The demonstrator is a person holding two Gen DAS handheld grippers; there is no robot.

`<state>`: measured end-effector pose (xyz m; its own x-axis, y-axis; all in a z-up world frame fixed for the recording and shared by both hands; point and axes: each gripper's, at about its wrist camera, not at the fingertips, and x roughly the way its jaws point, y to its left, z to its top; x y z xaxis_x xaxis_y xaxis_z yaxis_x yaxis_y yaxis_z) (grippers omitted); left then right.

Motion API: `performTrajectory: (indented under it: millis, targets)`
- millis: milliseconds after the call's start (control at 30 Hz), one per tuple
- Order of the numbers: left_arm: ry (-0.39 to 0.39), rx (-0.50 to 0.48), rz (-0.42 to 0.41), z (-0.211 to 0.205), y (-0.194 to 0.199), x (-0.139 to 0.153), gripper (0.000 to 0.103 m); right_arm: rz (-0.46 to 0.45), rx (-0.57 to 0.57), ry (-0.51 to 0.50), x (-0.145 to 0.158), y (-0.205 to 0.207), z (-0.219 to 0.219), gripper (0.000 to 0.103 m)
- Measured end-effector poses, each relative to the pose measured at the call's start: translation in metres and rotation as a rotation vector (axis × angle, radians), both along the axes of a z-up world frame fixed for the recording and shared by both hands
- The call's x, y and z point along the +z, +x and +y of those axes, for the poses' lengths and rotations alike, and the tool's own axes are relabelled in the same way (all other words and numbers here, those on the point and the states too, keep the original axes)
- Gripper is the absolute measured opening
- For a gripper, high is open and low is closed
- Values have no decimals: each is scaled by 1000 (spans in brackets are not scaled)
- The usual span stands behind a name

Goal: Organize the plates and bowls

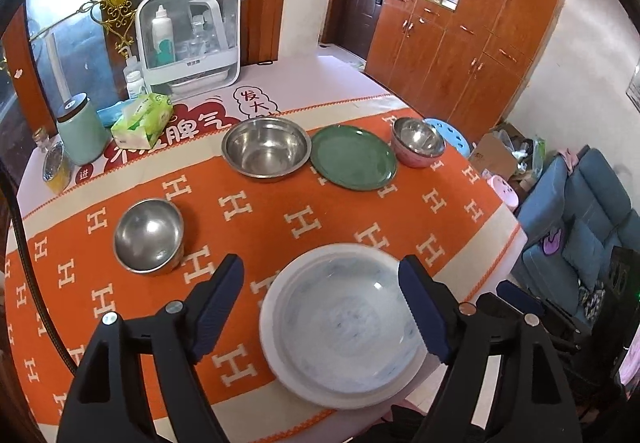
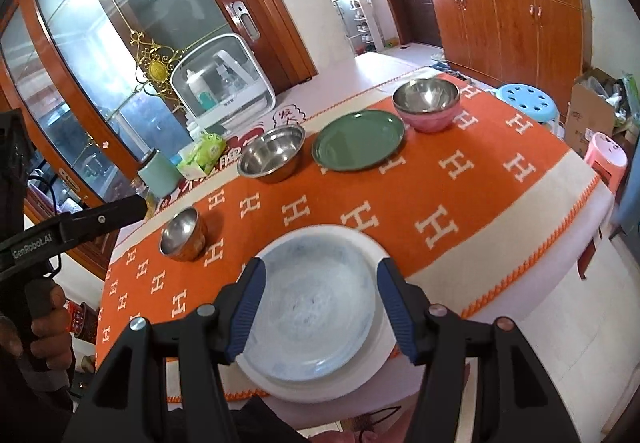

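Note:
A white and pale blue plate (image 1: 344,327) (image 2: 316,307) lies at the near edge of the orange cloth. A small steel bowl (image 1: 149,235) (image 2: 184,234) stands at the left. A large steel bowl (image 1: 266,149) (image 2: 273,157), a green plate (image 1: 354,157) (image 2: 358,141) and a pink bowl with a steel lining (image 1: 418,142) (image 2: 427,105) stand in a row at the far side. My left gripper (image 1: 320,303) is open above the white plate. My right gripper (image 2: 320,303) is open above the same plate. Both are empty.
A tissue box (image 1: 142,119), a green canister (image 1: 80,129) and a white sterilizer cabinet (image 1: 190,39) stand at the far left of the table. A blue stool (image 2: 526,103) and a pink stool (image 2: 606,159) stand beyond the table's right edge.

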<state>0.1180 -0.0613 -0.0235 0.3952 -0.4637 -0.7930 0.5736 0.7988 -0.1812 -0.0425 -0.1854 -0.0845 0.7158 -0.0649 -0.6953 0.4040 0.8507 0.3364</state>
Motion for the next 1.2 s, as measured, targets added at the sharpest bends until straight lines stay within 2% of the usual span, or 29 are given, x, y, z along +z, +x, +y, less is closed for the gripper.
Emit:
performTrajectory:
  millis: [533, 733, 933, 1200]
  targets:
    - [-14, 155, 10, -102, 13, -1, 79, 18, 261, -22, 6, 52, -106, 58]
    - [-33, 243, 44, -135, 21, -8, 79, 43, 355, -19, 1, 69, -142, 58]
    - [-33, 315, 72, -162, 32, -20, 79, 63, 397, 31, -11, 92, -178, 58]
    - [-6, 397, 120, -184, 62, -42, 79, 93, 454, 87, -28, 128, -200, 58]
